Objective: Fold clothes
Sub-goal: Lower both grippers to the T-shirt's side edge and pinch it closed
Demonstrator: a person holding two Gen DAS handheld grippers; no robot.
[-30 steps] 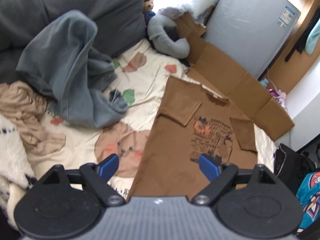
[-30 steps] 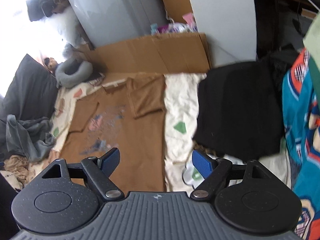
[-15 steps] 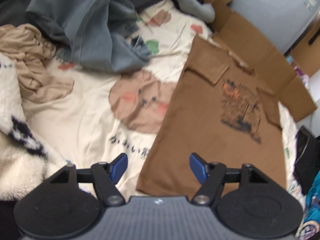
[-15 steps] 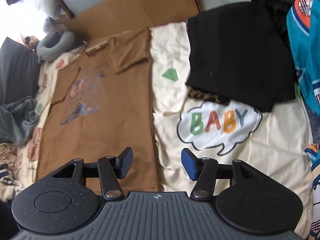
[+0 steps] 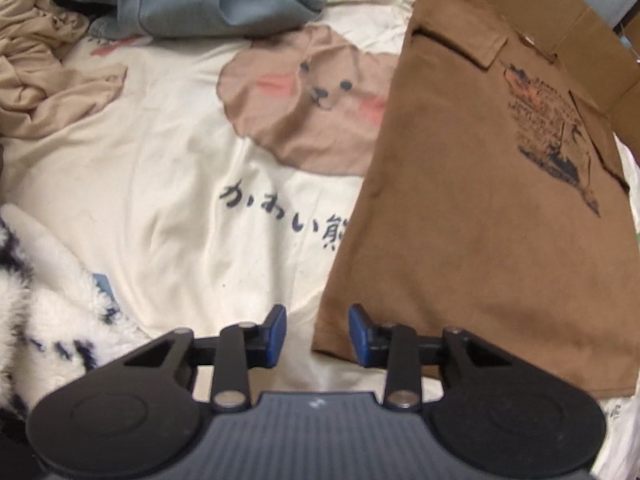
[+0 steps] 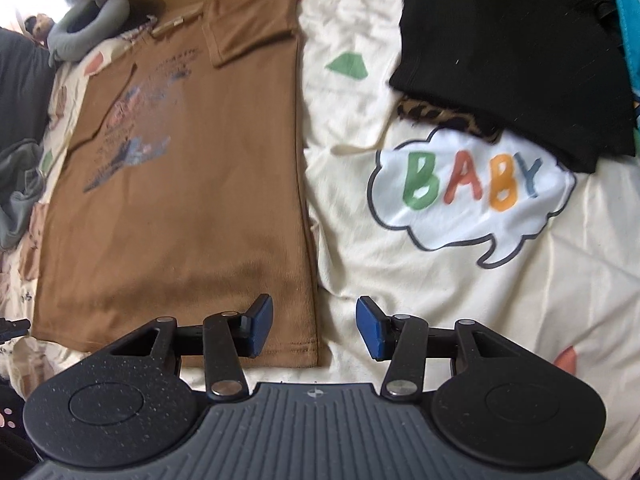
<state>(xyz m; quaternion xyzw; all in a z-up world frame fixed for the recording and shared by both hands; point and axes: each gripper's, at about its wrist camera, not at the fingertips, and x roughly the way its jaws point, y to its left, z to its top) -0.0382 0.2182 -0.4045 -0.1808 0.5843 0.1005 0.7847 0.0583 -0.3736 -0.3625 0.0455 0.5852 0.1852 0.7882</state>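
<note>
A brown T-shirt (image 5: 472,208) with a dark chest print lies flat on the cream bedsheet (image 5: 160,200), both sleeves folded inward. My left gripper (image 5: 317,335) is open and straddles the shirt's near left hem corner. In the right wrist view the same brown T-shirt (image 6: 192,184) fills the left half. My right gripper (image 6: 315,330) is open around its near right hem corner, the left finger over the cloth and the right finger over bare bedsheet (image 6: 440,288). Nothing is clamped in either one.
A grey-blue garment (image 5: 208,4) and a tan garment (image 5: 44,76) lie bunched at the far left. A fluffy white blanket (image 5: 36,292) sits near left. A folded black garment (image 6: 516,48) lies at the far right, cardboard (image 5: 560,36) along the far side, a grey neck pillow (image 6: 92,24) beyond the collar.
Both grippers have come down and forward to the shirt's near hem corners. Their jaws have narrowed somewhat but stay open.
</note>
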